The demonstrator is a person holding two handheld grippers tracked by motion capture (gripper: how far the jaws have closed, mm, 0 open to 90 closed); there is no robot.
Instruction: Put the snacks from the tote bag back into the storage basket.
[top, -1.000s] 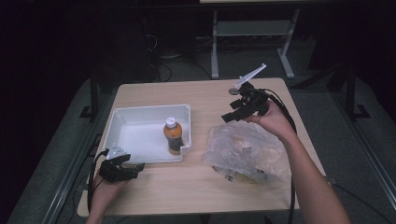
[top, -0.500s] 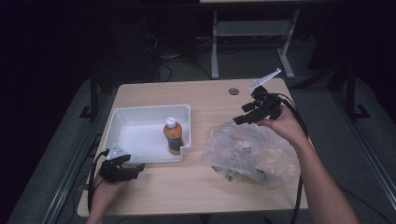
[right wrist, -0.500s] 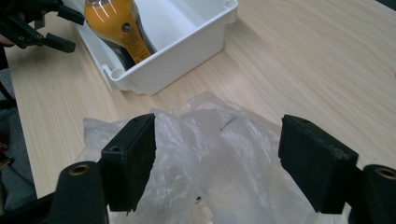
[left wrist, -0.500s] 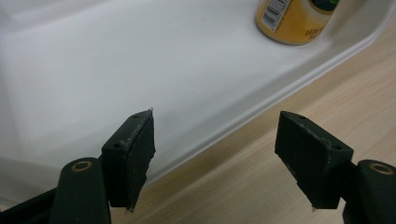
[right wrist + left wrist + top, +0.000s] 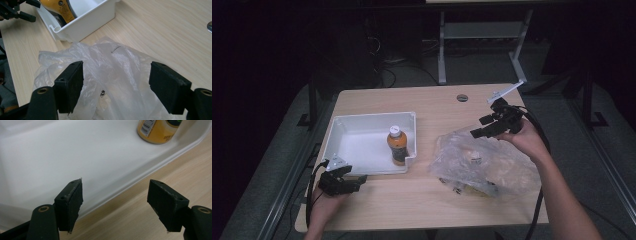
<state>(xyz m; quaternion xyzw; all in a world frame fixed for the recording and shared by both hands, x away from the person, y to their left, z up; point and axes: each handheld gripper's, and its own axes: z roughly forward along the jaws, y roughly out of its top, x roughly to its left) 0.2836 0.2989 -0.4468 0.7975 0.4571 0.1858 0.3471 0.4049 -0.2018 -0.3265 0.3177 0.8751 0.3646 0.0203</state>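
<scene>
Right gripper [image 5: 484, 127] held above the far right part of the table [image 5: 432, 105], over the far edge of the bag [image 5: 484, 162]. Jaws wide apart, nothing between them; in the right gripper view [image 5: 116, 85] the bag's crinkled clear film lies below the gap, not touched.

Bag: clear plastic, crumpled, flat on the table's right half, just right of the tray [image 5: 362, 145]. Some small items show through the film; too blurred to identify. In the right gripper view the bag [image 5: 112, 75] sits near the tray's corner [image 5: 82, 22], with a strip of bare wood between them.

Left gripper [image 5: 357, 182] rests low at the near left of the table, just beside the tray's near wall. Jaws wide apart, empty. In the left gripper view [image 5: 115, 202] 1 jaw lines up against the tray's white wall [image 5: 75, 157], the other over bare wood; contact with the tray cannot be told.

Tray: white, rectangular, on the left half of the table. 1 bottle [image 5: 397, 145] stands upright inside at its right end, white cap, orange-yellow label. The bottle's base [image 5: 157, 131] shows at the top of the left gripper view.

Small round metal fitting [image 5: 462, 97] set in the tabletop near the far edge.
</scene>
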